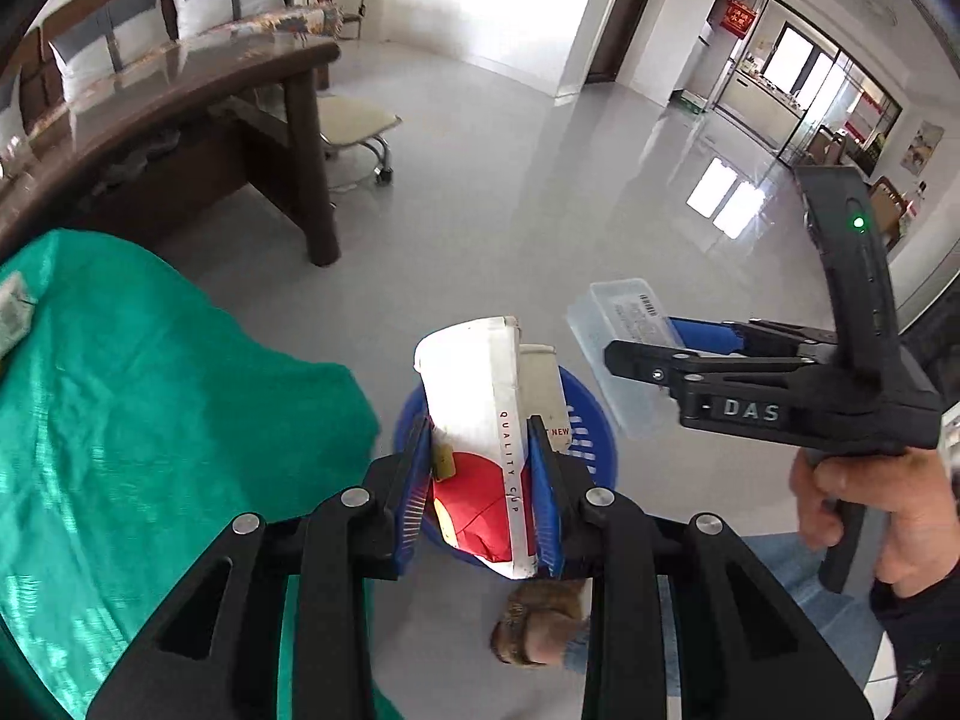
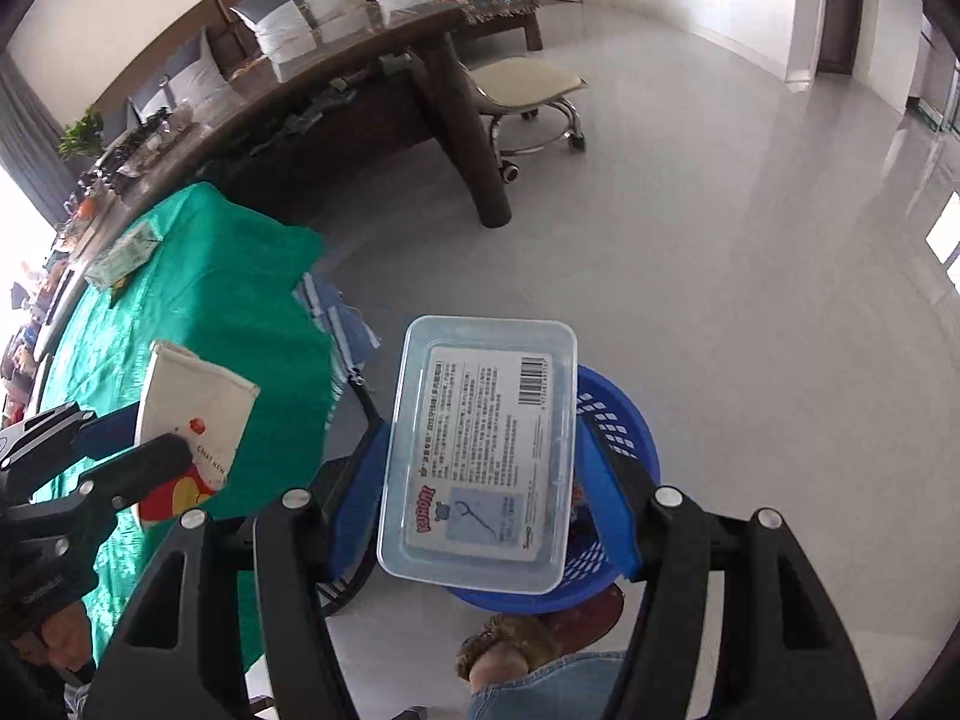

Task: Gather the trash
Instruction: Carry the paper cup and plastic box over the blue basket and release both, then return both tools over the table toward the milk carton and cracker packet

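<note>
The left tongs (image 1: 480, 450) are seen narrowly closed on a flattened paper cup (image 1: 480, 420), white with red print, which is clamped between the blue pads and held above a blue perforated basket (image 1: 594, 438) standing on the grey floor (image 1: 540, 180). The cup's open rim is directed away from the camera.

The right tongs (image 2: 480, 462) are set roughly half open and are pressed against the two long sides of a clear plastic box (image 2: 480, 450) bearing a printed label and barcode. The box is likewise held over the blue basket, whose rim is visible beyond and beneath it. In the left wrist view the right tongs are seen from the side, gripped by a hand (image 1: 870, 504), with the box projecting from the pads.

A worktop covered in green cloth (image 1: 120, 390) is noted to the left of the basket; a small carton (image 2: 123, 255) lies on it. A dark wooden table (image 2: 360, 96), a wheeled stool (image 2: 528, 84) and a cushioned bench (image 1: 180, 18) are observed behind. A shoe (image 2: 498, 648) is visible just beside the basket
</note>
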Available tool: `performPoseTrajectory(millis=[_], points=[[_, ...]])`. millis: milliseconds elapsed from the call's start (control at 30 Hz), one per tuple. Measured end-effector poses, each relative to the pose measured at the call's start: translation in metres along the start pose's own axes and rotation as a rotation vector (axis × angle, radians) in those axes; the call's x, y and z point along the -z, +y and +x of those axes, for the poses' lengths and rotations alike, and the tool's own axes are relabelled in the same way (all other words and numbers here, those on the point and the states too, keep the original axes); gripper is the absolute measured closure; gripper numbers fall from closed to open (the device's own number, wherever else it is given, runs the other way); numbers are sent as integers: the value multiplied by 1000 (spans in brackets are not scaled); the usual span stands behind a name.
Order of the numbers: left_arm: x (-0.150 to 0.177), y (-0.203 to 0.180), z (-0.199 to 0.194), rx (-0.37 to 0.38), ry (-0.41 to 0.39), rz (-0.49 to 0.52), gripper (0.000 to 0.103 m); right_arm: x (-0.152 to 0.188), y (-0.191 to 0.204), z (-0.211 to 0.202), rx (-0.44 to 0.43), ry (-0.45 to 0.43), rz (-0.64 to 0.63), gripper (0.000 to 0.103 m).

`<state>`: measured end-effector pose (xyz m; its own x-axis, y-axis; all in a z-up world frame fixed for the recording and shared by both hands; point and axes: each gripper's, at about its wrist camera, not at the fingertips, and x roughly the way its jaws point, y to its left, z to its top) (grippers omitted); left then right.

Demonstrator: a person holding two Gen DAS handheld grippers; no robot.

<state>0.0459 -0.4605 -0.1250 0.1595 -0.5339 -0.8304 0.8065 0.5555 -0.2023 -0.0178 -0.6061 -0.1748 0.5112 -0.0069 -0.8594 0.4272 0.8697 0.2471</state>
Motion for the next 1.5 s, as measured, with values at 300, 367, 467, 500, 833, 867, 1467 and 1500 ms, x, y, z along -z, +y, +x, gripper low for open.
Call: performPoseTrajectory(millis=[300,367,467,500,833,867,1467,1500], points=[[-6,-10,75,57,75,-30,69,2,-40,29,9,49,90,42],[-9,-12,89,57,84,-30,69,2,-42,34,14,57,94,42],[-9,-18,109,58,97,-18,65,1,-46,40,-8,63,121,40],[-9,-19,116,51,95,-12,55,-1,-49,42,-19,58,132,35],[-12,3,81,5,6,-91,15,-5,-63,25,8,-23,201,10],[-12,5,66,6,-22,-89,13,-6,-60,21,17,-46,187,10],[114,219,-142,-333,-152,-233,5,33,235,6,-292,-108,-399,5],[105,234,-147,-336,-151,-206,5,39,253,13,-309,-86,-430,4]])
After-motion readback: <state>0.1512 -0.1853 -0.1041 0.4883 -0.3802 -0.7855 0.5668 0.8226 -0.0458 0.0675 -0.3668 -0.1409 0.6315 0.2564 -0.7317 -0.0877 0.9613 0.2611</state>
